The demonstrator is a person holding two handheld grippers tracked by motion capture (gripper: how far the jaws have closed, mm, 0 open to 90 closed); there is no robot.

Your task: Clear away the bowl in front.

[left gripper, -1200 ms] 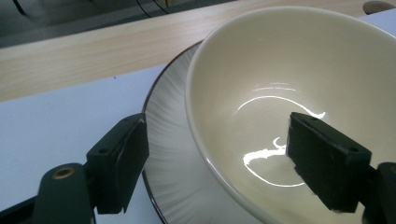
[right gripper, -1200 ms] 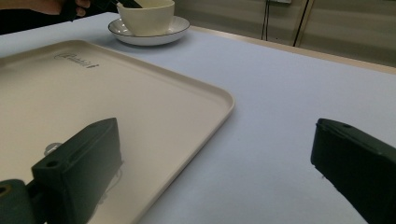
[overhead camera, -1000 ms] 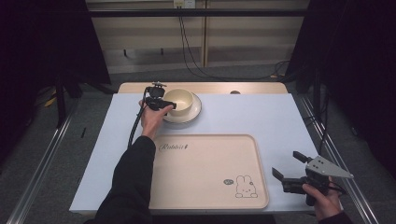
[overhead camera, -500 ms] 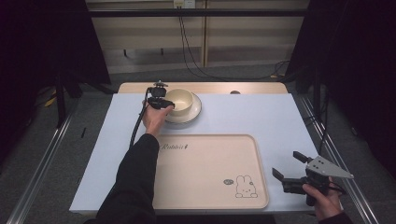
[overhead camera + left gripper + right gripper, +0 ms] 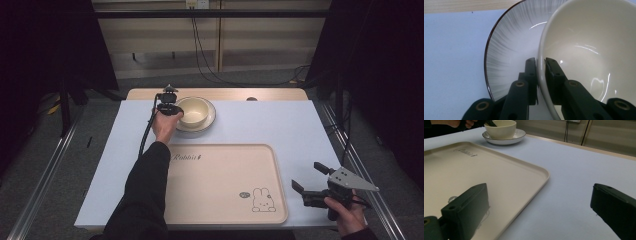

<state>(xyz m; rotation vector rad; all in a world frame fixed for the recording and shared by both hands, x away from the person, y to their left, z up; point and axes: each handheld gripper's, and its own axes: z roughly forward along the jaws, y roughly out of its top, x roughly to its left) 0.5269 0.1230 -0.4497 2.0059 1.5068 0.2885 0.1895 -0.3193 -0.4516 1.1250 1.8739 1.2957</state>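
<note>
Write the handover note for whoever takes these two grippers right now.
Left gripper: jaws have just closed and are shut on the cream bowl's rim, one jaw inside, one outside.
Right gripper: open, holding nothing, beside the near right corner of the beige tray.
Things: the bowl sits on the striped plate at the far side of the table; the tray with a rabbit drawing lies in front, bare.
Done: the bowl is gripped.
Left: not yet lifted; probably it goes onto the tray, and perhaps the plate too.
</note>
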